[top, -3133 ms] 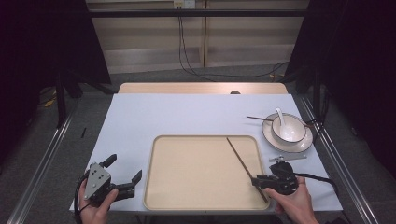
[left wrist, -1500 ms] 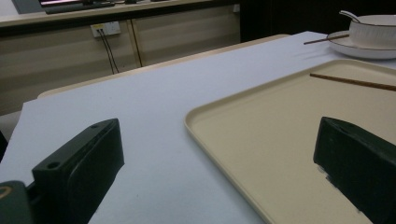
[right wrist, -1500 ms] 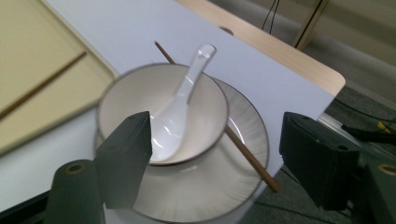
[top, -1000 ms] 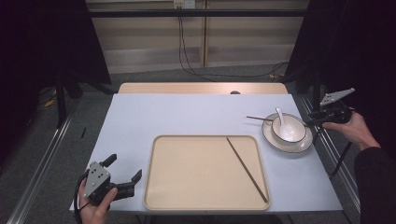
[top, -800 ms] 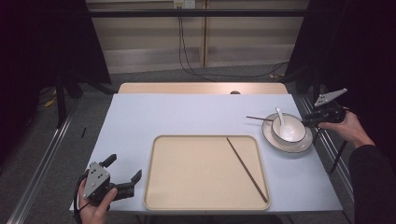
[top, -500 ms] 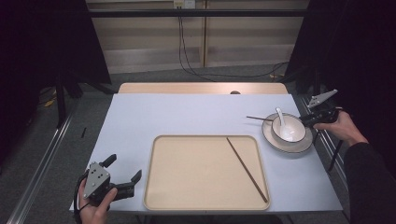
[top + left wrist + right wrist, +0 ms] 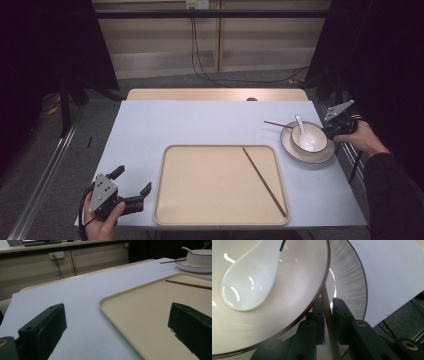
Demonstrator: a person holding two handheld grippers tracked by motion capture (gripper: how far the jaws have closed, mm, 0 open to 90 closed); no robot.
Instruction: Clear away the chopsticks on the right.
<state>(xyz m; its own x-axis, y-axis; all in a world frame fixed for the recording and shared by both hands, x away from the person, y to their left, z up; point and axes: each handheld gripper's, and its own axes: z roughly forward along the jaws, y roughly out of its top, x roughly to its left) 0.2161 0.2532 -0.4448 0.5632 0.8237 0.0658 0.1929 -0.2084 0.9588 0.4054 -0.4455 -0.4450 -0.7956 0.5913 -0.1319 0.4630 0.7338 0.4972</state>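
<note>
Right gripper view: right gripper [image 7: 327,315] jaws, just closing, now clamp chopstick [image 7: 329,322] beside bowl [image 7: 294,290]; lift can follow. Left gripper [image 7: 131,189] gapes, idle.

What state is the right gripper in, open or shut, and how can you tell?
Shut. In the right gripper view the right gripper has just been closing; its jaws press on a chopstick beside the bowl.

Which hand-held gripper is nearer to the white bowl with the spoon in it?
Right. The right hand-held gripper sits at the bowl, jaws pinching a chopstick; the left hand-held gripper rests across the tray.
</note>
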